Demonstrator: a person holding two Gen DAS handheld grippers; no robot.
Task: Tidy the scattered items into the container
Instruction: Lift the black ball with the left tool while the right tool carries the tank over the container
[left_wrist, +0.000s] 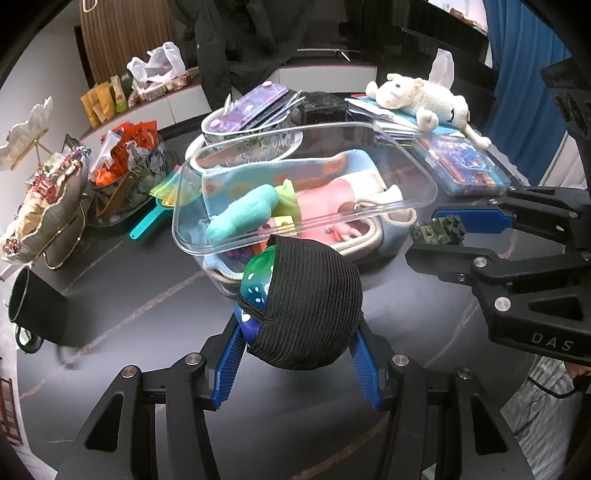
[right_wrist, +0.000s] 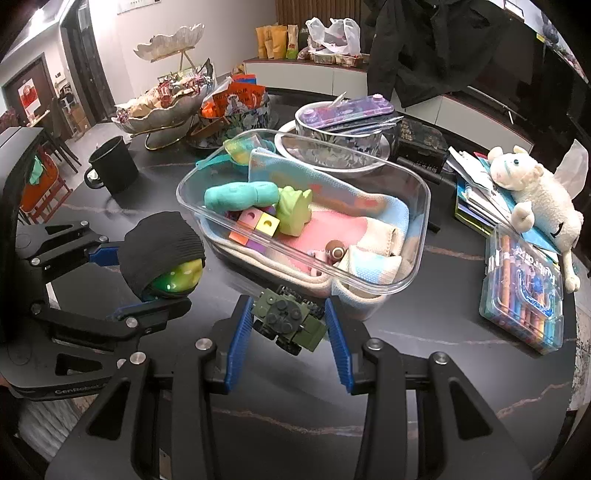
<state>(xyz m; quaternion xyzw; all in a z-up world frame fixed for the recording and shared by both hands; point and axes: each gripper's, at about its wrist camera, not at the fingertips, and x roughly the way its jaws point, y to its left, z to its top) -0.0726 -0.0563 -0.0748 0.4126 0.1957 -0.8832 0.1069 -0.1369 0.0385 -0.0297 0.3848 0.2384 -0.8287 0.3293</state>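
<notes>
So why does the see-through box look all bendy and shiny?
Left wrist view: the fisheye lens curves the clear plastic container, and its rim catches white glare. Right wrist view: the same bending, black corners around the round image, and soft reflections on the dark glossy table.

Black ribbed cover (left_wrist: 314, 306) over green-blue ball (left_wrist: 256, 280), olive-green block vehicle (right_wrist: 290, 319), pink-and-blue cloth (right_wrist: 332, 221)

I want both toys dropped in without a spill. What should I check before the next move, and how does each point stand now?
1. Left claw holds the ball in the black mesh: ok.
2. Right claw holds the green brick vehicle: ok.
3. Clear container open on top: ok.
4. Either toy over the container: not ok, both short of the rim.
5. Free room inside: cannot tell.
</notes>
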